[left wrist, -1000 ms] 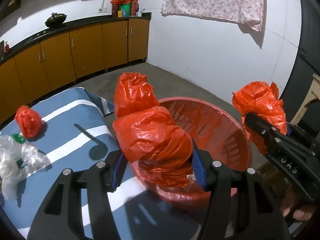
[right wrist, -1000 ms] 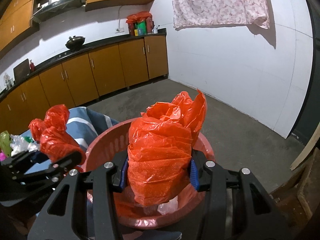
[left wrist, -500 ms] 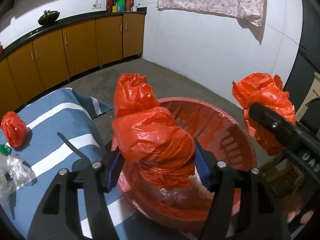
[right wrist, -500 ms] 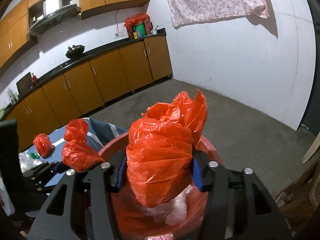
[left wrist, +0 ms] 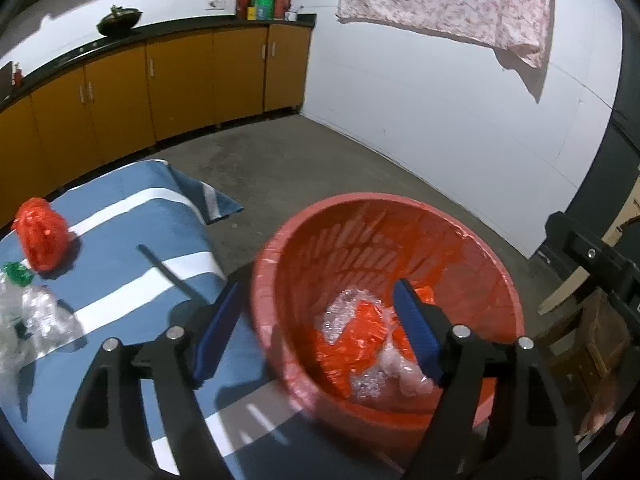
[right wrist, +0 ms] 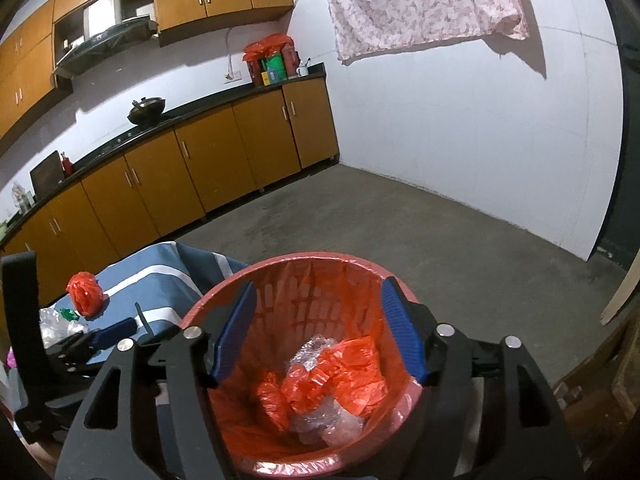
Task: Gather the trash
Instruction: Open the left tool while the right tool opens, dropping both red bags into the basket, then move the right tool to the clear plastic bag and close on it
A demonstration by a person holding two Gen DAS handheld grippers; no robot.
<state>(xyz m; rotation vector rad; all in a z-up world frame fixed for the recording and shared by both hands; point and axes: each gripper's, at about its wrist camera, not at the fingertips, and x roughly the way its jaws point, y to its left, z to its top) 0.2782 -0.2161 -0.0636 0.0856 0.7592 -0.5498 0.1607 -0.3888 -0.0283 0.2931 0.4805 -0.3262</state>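
Both orange bags have left the jaws since a second ago — each gripper was clamped on a crumpled bag over the bin, and now both stand spread wide with nothing between the blue pads. The left gripper [left wrist: 320,328] straddles the near rim of the red basket [left wrist: 492,256], one finger outside it and one over the inside; the right gripper [right wrist: 318,328] hangs directly above the same basket [right wrist: 288,259], both pads inside the rim line.

Inside the lined basket lie crumpled orange bags [right wrist: 332,372] mixed with clear plastic film [right wrist: 320,416], piled low on the bottom with plenty of room above.

More trash waits on the blue striped cloth [left wrist: 120,264], at about nine o'clock from the basket: an orange bag ball [left wrist: 40,234], a green scrap [left wrist: 18,274] just below it, and crumpled clear plastic [left wrist: 36,320] toward the left edge.

With the drop apparently finished, the sensible step is to swing the left gripper back toward nine o'clock and keep its fingers wide until they bracket the next piece. Lifting clear of the rim first should avoid tipping the basket — it sits right at the cloth's edge. The clear plastic looks light and springy, so a full close low on the bundle would likely hold better than pinching a loose flap.
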